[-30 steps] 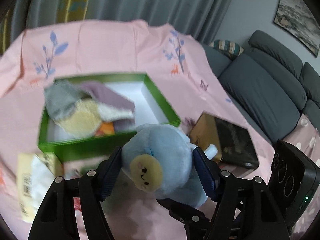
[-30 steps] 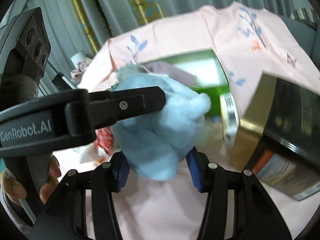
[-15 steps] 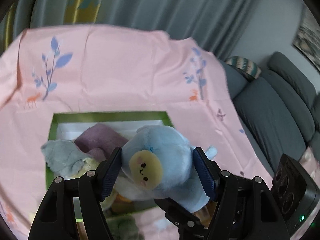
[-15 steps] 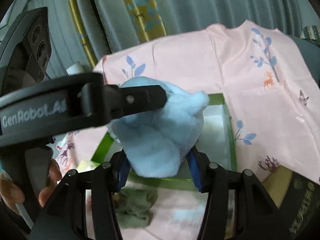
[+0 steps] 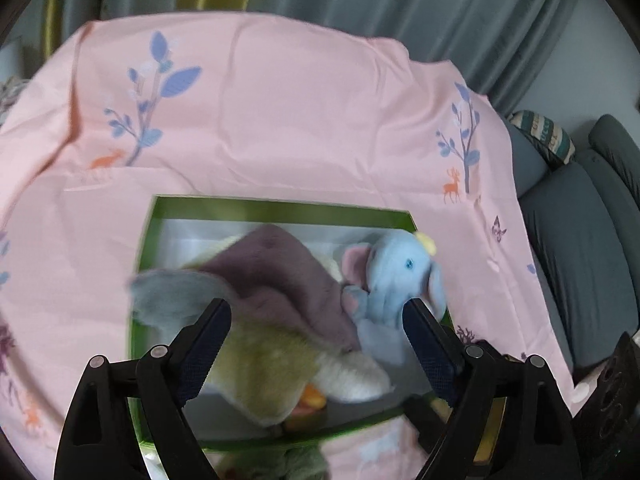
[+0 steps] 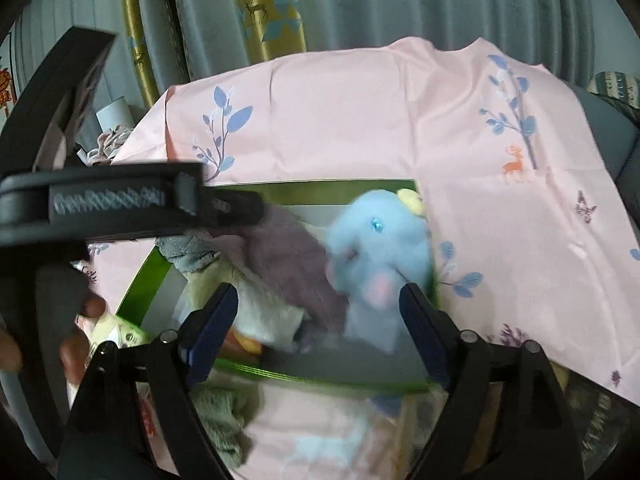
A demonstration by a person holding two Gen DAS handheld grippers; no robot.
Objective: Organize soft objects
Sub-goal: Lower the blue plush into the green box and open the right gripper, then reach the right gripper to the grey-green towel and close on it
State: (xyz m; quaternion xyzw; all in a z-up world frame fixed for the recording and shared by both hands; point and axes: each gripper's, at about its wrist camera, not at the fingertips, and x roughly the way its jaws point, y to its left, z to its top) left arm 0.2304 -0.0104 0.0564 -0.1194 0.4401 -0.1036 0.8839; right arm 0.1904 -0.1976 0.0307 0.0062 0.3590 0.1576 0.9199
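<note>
A light blue plush elephant (image 5: pixel 394 280) lies in the right end of the green box (image 5: pixel 280 206), also in the right wrist view (image 6: pixel 380 248). Beside it in the box are a purple cloth (image 5: pixel 280 280), a grey cloth (image 5: pixel 168 296) and a yellowish plush (image 5: pixel 256 368). My left gripper (image 5: pixel 316 344) is open above the box's near side, holding nothing. My right gripper (image 6: pixel 318 328) is open and empty above the same box (image 6: pixel 148 276). The left gripper's body (image 6: pixel 120 204) crosses the right wrist view.
A pink printed cloth (image 5: pixel 300 120) covers the table. A green-grey cloth (image 6: pixel 224 420) lies in front of the box. A grey sofa (image 5: pixel 580 240) stands to the right, curtains behind. A dark box (image 6: pixel 592 412) sits at the lower right.
Both grippers were shut on the blue plush elephant above the box. Now both have opened and the elephant has dropped into the box's right end.
</note>
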